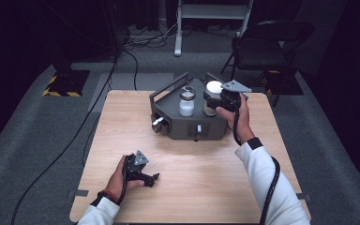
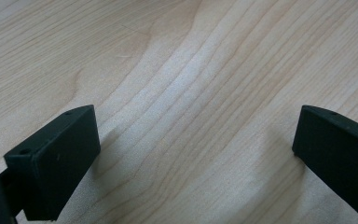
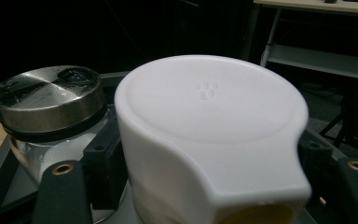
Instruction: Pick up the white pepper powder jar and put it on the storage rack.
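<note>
Right tool (image 3: 209, 196) clamped on white-lidded jar (image 3: 209, 121) (in grey tray (image 1: 168, 119)); left tool (image 2: 196, 154) wide open, empty.

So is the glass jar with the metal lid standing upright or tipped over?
Upright: the glass jar with the metal lid stands in the dark grey tray, lid on top.

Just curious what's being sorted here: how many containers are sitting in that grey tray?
2. A glass jar with a metal lid stands on the tray's left side; a white-lidded container stands right of it, clamped by the right gripper. None seem hidden.
</note>
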Tool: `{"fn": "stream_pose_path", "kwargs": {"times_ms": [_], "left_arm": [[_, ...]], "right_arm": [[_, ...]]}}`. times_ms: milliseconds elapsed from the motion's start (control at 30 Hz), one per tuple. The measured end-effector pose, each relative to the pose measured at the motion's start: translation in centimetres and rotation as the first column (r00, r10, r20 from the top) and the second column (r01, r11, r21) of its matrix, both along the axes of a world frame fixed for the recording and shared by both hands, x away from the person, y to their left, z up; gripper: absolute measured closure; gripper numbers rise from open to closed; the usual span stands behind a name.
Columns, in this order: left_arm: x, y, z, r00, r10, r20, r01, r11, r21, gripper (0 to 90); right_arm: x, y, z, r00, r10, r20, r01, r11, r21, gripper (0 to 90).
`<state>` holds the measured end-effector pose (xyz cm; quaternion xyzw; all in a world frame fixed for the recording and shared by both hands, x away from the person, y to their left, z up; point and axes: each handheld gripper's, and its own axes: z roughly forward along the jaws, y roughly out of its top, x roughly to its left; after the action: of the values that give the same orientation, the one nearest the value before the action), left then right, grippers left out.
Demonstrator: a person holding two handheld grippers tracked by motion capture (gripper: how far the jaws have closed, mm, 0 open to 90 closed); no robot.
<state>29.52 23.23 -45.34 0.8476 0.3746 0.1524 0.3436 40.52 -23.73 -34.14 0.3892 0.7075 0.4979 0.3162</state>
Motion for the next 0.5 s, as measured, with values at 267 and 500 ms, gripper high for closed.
{"fn": "stream_pose_path", "kwargs": {"times_ms": [267,500], "left_arm": [[0.00,0.00,0.00,1.0000,-0.001,0.000,0.001,1.0000,0.000,0.4],[0.01,0.01,0.00,1.0000,-0.001,0.000,0.001,1.0000,0.000,0.4]], "right_arm": [[-0.06,0.29,0.39,1.0000,0.001,-0.005,-0.001,0.999,-0.047,23.6],[-0.01,0.05,0.95,0.9996,0.015,-0.023,-0.017,0.996,-0.089,12.3]]}}
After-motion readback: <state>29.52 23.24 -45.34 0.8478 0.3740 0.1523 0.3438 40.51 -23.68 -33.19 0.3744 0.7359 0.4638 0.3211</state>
